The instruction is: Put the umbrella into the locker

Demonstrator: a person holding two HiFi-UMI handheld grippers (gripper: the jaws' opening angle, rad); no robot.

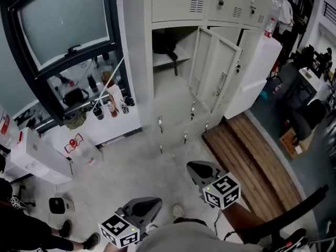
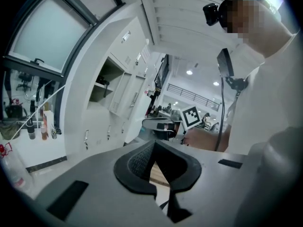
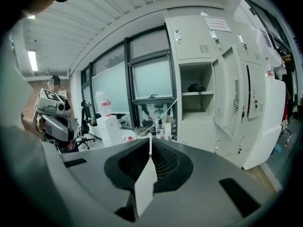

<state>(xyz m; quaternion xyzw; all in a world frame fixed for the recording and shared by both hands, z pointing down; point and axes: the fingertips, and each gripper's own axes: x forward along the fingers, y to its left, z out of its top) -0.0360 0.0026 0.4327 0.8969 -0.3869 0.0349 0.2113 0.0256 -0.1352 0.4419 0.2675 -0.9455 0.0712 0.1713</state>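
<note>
Your left gripper (image 1: 147,202) and right gripper (image 1: 198,167) are both closed and empty. A dark object, possibly the umbrella (image 1: 165,45), lies on the open locker's (image 1: 176,91) shelf well ahead. The right gripper is nearer.

Head cam steeply down, L/R cams low, fwd, all share open locker (image 1: 173,96)

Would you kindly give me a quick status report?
Left tongs shut, empty. Right tongs shut, empty. Locker door open; dark item on shelf, umbrella unconfirmed.
</note>
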